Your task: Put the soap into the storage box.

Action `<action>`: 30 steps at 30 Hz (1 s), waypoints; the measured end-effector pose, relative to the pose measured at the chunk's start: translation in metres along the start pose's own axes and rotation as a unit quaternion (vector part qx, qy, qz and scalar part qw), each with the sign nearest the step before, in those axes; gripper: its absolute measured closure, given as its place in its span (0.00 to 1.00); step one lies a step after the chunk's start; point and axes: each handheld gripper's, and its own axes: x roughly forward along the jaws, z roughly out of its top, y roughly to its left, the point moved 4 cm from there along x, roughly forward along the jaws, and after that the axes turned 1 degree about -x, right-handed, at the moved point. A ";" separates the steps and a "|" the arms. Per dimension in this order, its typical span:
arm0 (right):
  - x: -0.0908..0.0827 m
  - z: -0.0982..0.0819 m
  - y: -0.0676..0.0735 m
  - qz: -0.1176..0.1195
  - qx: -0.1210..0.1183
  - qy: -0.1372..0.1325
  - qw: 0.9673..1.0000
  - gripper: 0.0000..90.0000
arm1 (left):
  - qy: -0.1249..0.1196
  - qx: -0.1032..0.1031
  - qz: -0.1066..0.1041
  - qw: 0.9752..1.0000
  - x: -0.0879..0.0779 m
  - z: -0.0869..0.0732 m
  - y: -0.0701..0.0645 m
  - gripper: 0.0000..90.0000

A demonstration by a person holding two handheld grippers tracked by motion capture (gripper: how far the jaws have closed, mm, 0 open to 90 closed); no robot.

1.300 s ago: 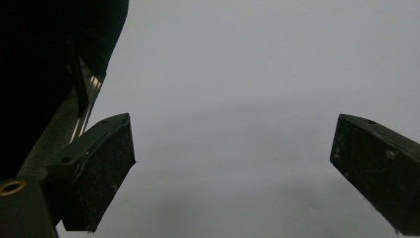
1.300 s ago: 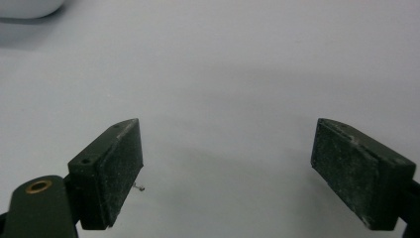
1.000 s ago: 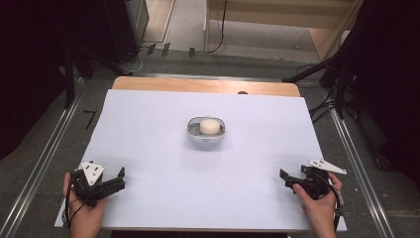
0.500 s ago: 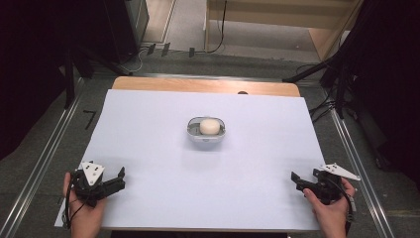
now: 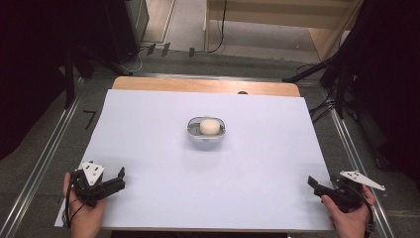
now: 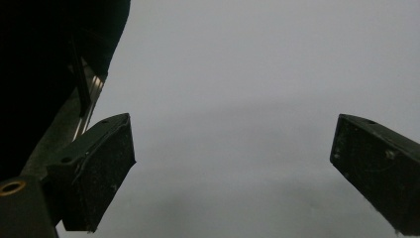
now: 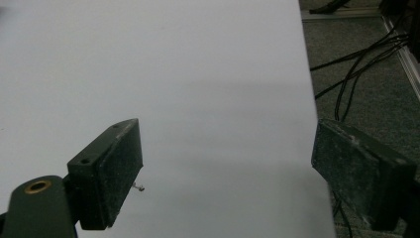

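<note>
Both pairs of jaws stand wide apart with nothing between them. The left gripper (image 5: 120,177) rests at the near left corner of the table (image 5: 148,129), the right gripper (image 5: 314,182) at the near right edge. The dish (image 5: 194,134) holding 1 pale ball (image 5: 209,126) sits mid-table, well apart from both. A good approach keeps the jaws wide and level, straddling the dish rim.

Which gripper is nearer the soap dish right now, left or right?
Left, slightly. The left gripper sits at the table's near-left corner, below-left of the soap dish. The right gripper is at the near-right edge, further off. Both open, neither touching it.
</note>
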 end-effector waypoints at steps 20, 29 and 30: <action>-0.009 -0.017 -0.024 0.009 0.004 -0.022 1.000 0.15 | -0.010 -0.007 0.011 1.000 -0.001 0.000 0.001 0.05; -0.010 -0.021 -0.024 0.002 0.012 -0.034 0.999 0.15 | -0.019 -0.009 0.013 1.000 -0.003 0.000 0.001 0.05; -0.010 -0.021 -0.023 0.000 0.010 -0.033 0.999 0.15 | -0.019 -0.010 0.013 1.000 -0.004 0.000 0.001 0.05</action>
